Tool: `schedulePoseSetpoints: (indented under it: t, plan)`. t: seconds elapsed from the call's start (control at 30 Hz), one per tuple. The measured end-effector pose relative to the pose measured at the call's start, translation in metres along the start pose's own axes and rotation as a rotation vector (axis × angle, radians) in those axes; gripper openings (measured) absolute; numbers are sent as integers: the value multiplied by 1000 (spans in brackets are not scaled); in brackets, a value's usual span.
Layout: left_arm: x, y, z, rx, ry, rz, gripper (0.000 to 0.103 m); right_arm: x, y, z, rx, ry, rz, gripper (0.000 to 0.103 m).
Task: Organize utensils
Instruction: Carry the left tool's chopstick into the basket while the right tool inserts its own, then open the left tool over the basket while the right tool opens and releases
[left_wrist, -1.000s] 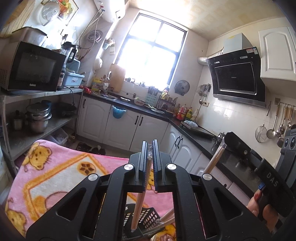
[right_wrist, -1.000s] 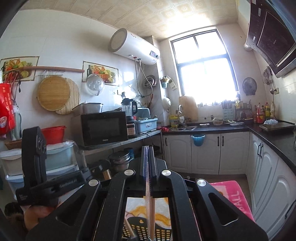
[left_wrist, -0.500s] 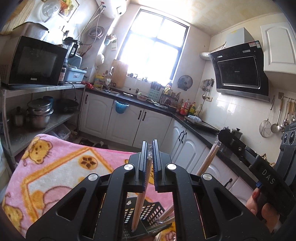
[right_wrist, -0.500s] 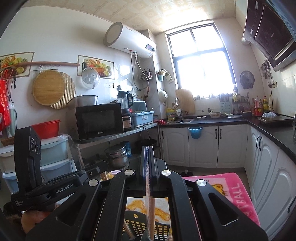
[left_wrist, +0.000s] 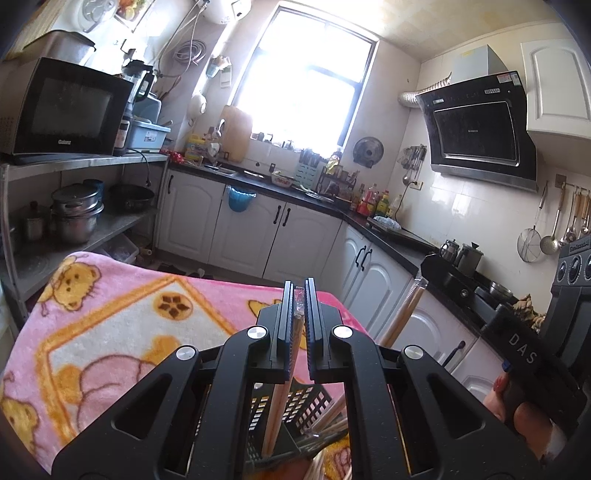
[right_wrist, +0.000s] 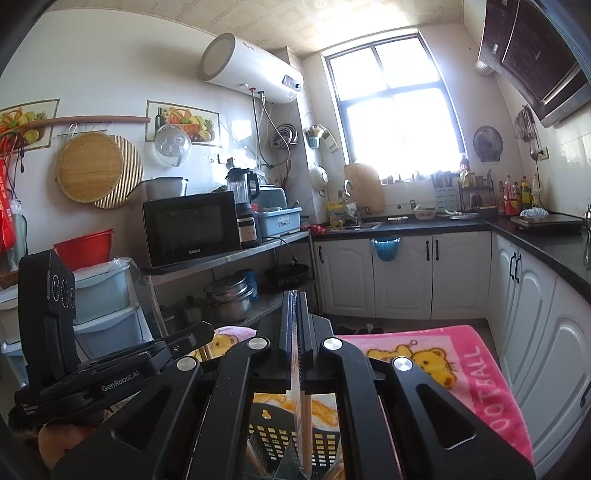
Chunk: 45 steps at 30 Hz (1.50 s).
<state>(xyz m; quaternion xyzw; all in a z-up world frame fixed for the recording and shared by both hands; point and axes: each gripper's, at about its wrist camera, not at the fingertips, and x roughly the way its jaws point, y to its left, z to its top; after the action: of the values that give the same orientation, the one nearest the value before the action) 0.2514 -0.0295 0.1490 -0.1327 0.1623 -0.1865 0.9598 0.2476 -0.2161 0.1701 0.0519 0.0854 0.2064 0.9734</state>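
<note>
Some wooden chopsticks already stand in the black perforated plastic basket (left_wrist: 295, 413), while the left gripper (left_wrist: 298, 314) and right gripper (right_wrist: 294, 317) each clamp a plastic-wrapped wooden chopstick pair above it, undelivered.

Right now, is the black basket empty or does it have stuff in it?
Not empty. Left wrist view shows wooden chopsticks lying inside the black basket.

Black microwave oven (left_wrist: 62, 110) on a steel shelf at upper left, stacked steel pots (left_wrist: 75, 218) on the shelf below. Pink cartoon-bear blanket (left_wrist: 110, 325) spread across lower left. Bright window (left_wrist: 306, 77) at top centre; black slanted range hood (left_wrist: 476, 125) upper right. White cylindrical water heater (right_wrist: 251, 70) high on the wall.
</note>
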Motion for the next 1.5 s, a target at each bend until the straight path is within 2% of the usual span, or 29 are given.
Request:
schedulePoseSetpoints:
  t: [0.27,0.47,0.6,0.77,1.0,1.07,1.27,1.5]
  plan:
    - [3,1,-10,-10,31,0,3,-1,-1,-11,4,28,-10,3]
    - [3,4,-16,-22,50,3,3,-4,-3,-20,12,58,-27,8]
    - [1,4,-18,-26,58,6,3,-10,-6,-25,26,66,-34,15]
    - [-4,4,-18,-18,58,19,5,-19,-11,-30,37,80,-56,17]
    - [-15,7,-20,-43,56,28,26,-36,-10,-33,39,86,-80,32]
    - [-19,7,-19,-43,53,30,38,-42,-11,-34,39,86,-82,36]
    - [-29,7,-23,-46,47,41,64,-56,-9,-35,36,85,-92,45]
    - [-43,7,-27,-60,43,54,85,-68,-6,-39,28,93,-99,56]
